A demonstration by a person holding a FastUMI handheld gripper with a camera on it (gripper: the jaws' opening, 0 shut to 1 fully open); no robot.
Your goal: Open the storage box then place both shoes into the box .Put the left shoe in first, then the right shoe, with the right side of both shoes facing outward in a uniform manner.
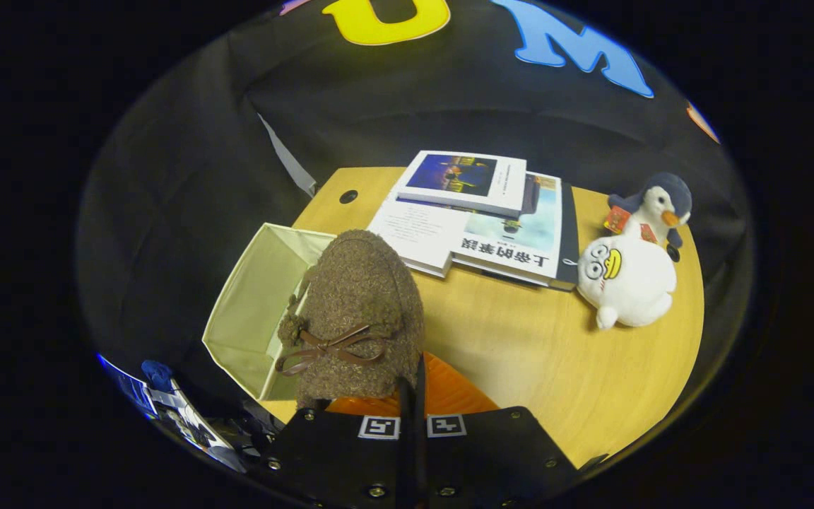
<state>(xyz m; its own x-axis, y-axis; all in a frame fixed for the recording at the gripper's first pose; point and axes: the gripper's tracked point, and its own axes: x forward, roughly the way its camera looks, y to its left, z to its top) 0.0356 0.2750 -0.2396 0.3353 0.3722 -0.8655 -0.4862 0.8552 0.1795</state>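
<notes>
A brown fuzzy shoe (361,311) with a brown bow hangs toe-forward just ahead of my gripper (412,396), whose fingers are pressed together on the shoe's rear rim. The shoe is raised above the wooden table (534,353), its toe over the near right wall of the open cream storage box (255,304). The box lies at the table's left edge with its opening toward me, and the part of its inside that I see is bare. The shoe covers the box's right side.
Stacked books (481,212) lie beyond the shoe at the table's far side. A white plush duck (626,279) and a penguin plush (654,205) sit to the right. Black cloth walls surround the table.
</notes>
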